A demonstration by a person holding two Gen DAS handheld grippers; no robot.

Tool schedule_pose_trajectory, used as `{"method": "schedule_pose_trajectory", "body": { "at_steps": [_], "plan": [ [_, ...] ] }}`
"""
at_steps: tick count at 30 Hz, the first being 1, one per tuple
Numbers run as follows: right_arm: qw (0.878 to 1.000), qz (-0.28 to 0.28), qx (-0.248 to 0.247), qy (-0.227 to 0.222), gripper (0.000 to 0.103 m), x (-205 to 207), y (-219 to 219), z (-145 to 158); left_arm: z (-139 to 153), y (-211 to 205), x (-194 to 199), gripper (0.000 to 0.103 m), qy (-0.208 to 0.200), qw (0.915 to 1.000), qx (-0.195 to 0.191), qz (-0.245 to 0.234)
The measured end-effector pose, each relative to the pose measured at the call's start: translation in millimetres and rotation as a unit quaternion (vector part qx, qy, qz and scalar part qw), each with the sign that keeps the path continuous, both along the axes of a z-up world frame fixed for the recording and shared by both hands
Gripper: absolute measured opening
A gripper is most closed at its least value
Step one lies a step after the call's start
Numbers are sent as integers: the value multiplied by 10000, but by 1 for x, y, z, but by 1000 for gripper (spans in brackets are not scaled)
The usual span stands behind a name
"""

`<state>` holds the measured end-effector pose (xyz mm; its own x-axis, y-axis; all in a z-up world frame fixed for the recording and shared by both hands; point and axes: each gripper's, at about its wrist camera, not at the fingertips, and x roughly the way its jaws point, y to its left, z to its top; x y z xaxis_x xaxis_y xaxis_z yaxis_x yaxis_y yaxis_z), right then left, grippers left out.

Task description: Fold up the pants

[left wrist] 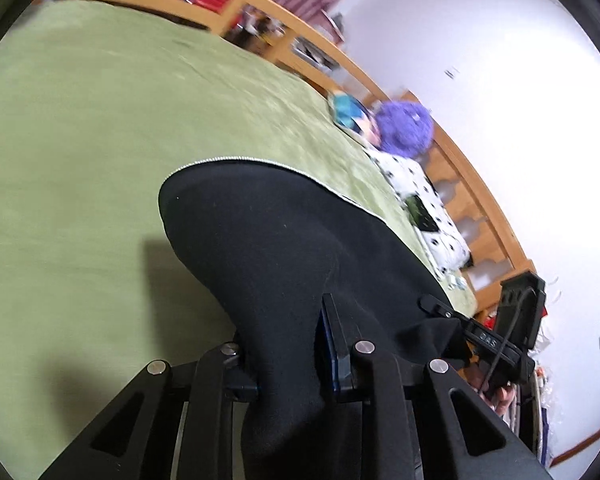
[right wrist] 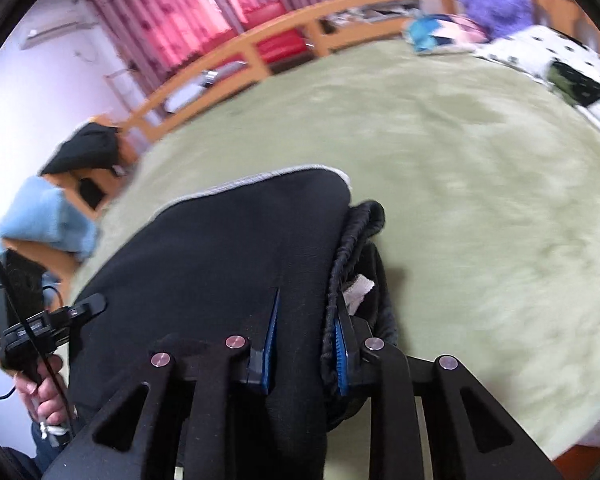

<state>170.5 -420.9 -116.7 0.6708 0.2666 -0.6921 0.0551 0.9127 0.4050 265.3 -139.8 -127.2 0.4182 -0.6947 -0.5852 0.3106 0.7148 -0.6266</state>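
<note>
Pinching soft black pants (left wrist: 268, 240), both tools, left tool (left wrist: 288, 340) and right tool (right wrist: 306, 320), clamp bunched knit above fuzzy green blanket (left wrist: 80, 140).

A green blanket (left wrist: 100, 128) covers the bed, with a wooden rail (right wrist: 260, 46) behind it. A purple plush toy (left wrist: 405, 126) sits beside a black-spotted white pillow (left wrist: 432, 216). Pink curtains (right wrist: 172, 20) hang beyond, somewhat blurred.
</note>
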Motion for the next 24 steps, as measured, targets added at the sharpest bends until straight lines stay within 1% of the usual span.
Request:
{"method": "schedule_pose_trajectory", "body": {
  "at_steps": [1, 2, 3, 4, 5, 6, 7, 9, 10, 11, 12, 13, 14, 15, 16, 17, 18, 19, 20, 21, 23, 24],
  "plan": [
    [9999, 50, 77, -54, 23, 2, 15, 1, 6, 22, -1, 21, -130, 9999, 22, 110],
    [9997, 127, 151, -120, 23, 4, 34, 3, 13, 43, -3, 21, -255, 9994, 162, 181],
    [9994, 193, 216, -167, 23, 8, 54, 2, 16, 54, -3, 21, -294, 9990, 266, 210],
    [9992, 214, 285, -174, 23, 9, 66, 2, 20, 73, -3, 21, -306, 9986, 326, 269],
    [9985, 313, 403, -176, 23, 15, 88, -3, 20, 94, -4, 21, -313, 9983, 360, 334],
    [9983, 353, 424, -171, 23, 17, 99, -6, 18, 105, -5, 21, -319, 9980, 416, 354],
    [9981, 411, 442, -119, 23, 22, 114, -12, 12, 122, -5, 21, -284, 9974, 554, 374],
    [9975, 572, 384, 168, 24, 33, 142, -33, -16, 147, -2, 24, 49, 9963, 708, 476],
    [9966, 649, 228, 459, 27, 40, 158, -49, -34, 155, 0, 26, 303, 9947, 859, 480],
    [9951, 664, 0, 733, 29, 44, 169, -63, -51, 164, 1, 27, 628, 9913, 1055, 464],
    [9939, 612, -317, 862, 39, 45, 175, -71, -67, 169, -1, 29, 908, 9886, 1130, 403],
    [9930, 622, -481, 879, 45, 42, 179, -72, -75, 175, -9, 34, 919, 9897, 1029, 376],
    [9927, 652, -573, 841, 45, 36, 180, -69, -72, 179, -19, 37, 693, 9900, 1133, 468],
    [9929, 597, -676, 772, 45, 29, 180, -63, -64, 180, -29, 38, 466, 9867, 1441, 592],
    [9930, 435, -909, 611, 45, 19, 180, -50, -53, 178, -35, 39, 251, 9814, 1777, 686],
    [9930, 385, -1009, 485, 45, 14, 180, -42, -39, 176, -43, 41, -35, 9764, 2019, 762],
    [9928, 346, -1107, 297, 45, 8, 181, -31, -25, 173, -50, 51, -239, 9761, 1998, 824],
    [9924, 327, -1176, 125, 45, 4, 185, -20, -14, 172, -54, 60, -407, 9779, 1852, 884],
    [9920, 371, -1204, -92, 45, -1, 192, -9, -4, 169, -56, 61, -523, 9807, 1659, 888],
    [9918, 449, -1181, -195, 45, -5, 199, -4, 2, 165, -57, 62, -593, 9838, 1476, 823],
    [9895, 792, -1137, -421, 45, -13, 218, -2, 12, 143, -57, 62, -685, 9878, 1204, 710],
    [9873, 976, -1173, -451, 45, -13, 226, -6, 12, 130, -56, 62, -749, 9881, 1162, 667]
  ]
}}
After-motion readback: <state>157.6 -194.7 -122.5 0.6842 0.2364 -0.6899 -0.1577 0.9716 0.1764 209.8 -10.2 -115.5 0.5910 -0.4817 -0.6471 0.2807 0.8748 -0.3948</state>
